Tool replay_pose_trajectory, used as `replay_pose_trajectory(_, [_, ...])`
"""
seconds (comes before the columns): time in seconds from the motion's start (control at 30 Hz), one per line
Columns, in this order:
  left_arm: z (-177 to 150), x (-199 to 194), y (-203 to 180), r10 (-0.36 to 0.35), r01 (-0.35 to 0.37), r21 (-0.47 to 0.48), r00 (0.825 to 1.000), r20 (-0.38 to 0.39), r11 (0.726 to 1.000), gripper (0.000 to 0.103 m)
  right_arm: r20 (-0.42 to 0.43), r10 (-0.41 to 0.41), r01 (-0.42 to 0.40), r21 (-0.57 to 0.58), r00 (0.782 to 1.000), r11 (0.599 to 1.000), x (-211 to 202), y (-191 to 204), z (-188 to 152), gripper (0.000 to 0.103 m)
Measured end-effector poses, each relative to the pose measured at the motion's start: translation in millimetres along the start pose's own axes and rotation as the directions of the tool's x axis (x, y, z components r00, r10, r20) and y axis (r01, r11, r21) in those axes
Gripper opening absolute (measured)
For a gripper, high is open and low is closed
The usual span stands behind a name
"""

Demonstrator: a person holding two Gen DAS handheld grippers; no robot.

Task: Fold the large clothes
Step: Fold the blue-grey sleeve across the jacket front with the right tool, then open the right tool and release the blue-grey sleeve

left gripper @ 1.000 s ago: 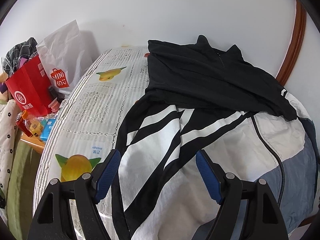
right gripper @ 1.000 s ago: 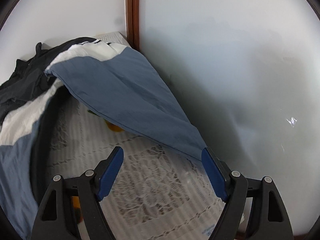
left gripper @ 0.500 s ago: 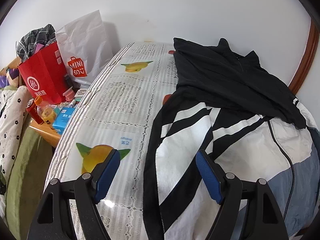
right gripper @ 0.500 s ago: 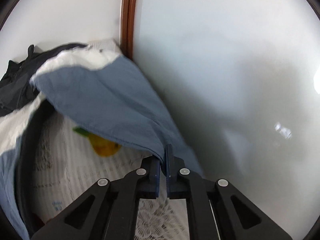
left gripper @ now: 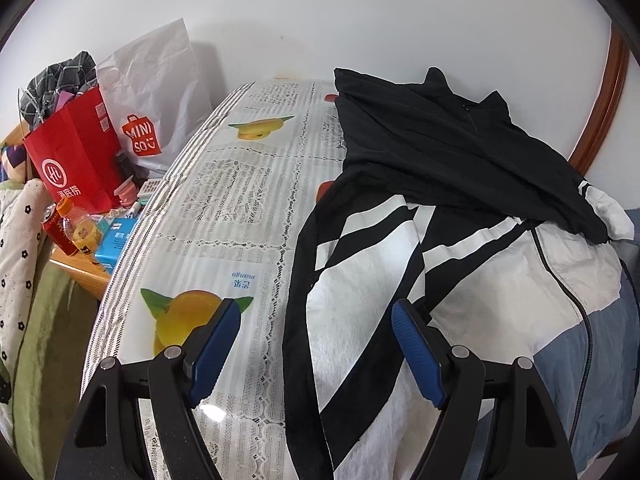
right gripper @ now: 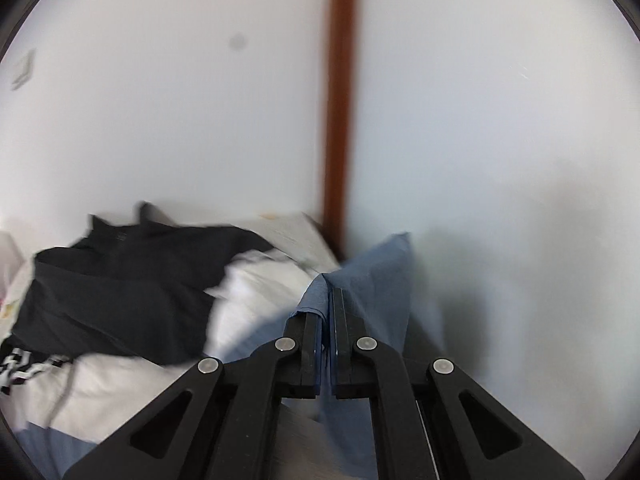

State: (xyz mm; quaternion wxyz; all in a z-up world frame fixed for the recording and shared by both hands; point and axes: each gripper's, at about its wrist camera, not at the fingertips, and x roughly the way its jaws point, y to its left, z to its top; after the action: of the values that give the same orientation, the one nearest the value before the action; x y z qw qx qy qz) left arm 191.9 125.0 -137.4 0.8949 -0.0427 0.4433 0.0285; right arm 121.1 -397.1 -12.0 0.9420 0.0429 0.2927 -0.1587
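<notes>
Lifted higher than half a second ago, the blue sleeve (right gripper: 372, 276) of the jacket (left gripper: 460, 280) now stands above the rest of the garment, pinched between the closed fingers of the right gripper (right gripper: 328, 320). 1 second ago that gripper was open around the sleeve's tip; now its 2 blue pads are pressed together on the fabric, and the right wrist view is blurred with motion.

The jacket lies spread on the table (left gripper: 240, 208), covering its right half. It is black at the collar and shoulders, white with black diagonal stripes across the middle, and grey-blue at the near right. A dark zipper line runs down the white panel.

The left gripper (left gripper: 316, 344) hovers above the jacket's near left edge, its 2 blue-padded fingers (left gripper: 216, 344) set wide apart and holding nothing. Compared with 1 second ago, its view has shifted so more bare tablecloth shows on the left.

The tablecloth is a lace-patterned plastic sheet printed with mangoes (left gripper: 188, 316). Left of the table, on a lower wooden surface, stand a red paper bag (left gripper: 76, 152), a white Miniso bag (left gripper: 152, 92), a small orange drink bottle (left gripper: 82, 228) and a blue box (left gripper: 118, 240). A brown wooden frame (right gripper: 340, 100) runs up the white wall behind the table.
</notes>
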Motion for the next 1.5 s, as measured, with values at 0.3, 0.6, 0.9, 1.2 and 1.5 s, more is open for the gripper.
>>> replay_pose_trajectory(0.3, [0, 4, 5, -0.037, 0.037, -0.016, 0.999, -0.01, 0.999, 0.076, 0.021, 0.263, -0.255, -0.178, 0.965, 0.95, 1, 157, 18, 0.003])
replay_pose_trajectory(0.6, [7, 5, -2, -0.058, 0.058, -0.016, 0.998, -0.005, 0.998, 0.076, -0.176, 0.321, -0.36, -0.286, 0.931, 0.888, 75, 282, -40, 0.004])
replay_pose_trajectory(0.9, [6, 3, -10, -0.062, 0.062, 0.002, 0.998, -0.005, 0.998, 0.076, -0.232, 0.363, -0.393, -0.095, 0.902, 0.915, 95, 251, -56, 0.078])
replay_pose_trajectory(1.2, [11, -2, -23, -0.077, 0.076, 0.012, 0.997, 0.018, 0.997, 0.076, -0.159, 0.281, -0.304, -0.152, 0.947, 0.94, 51, 196, -54, 0.079])
replay_pose_trajectory(1.5, [14, 2, -29, -0.111, 0.111, 0.014, 0.994, 0.006, 0.994, 0.076, -0.26, 0.206, -0.233, -0.076, 0.943, 0.97, 73, 135, -80, 0.078])
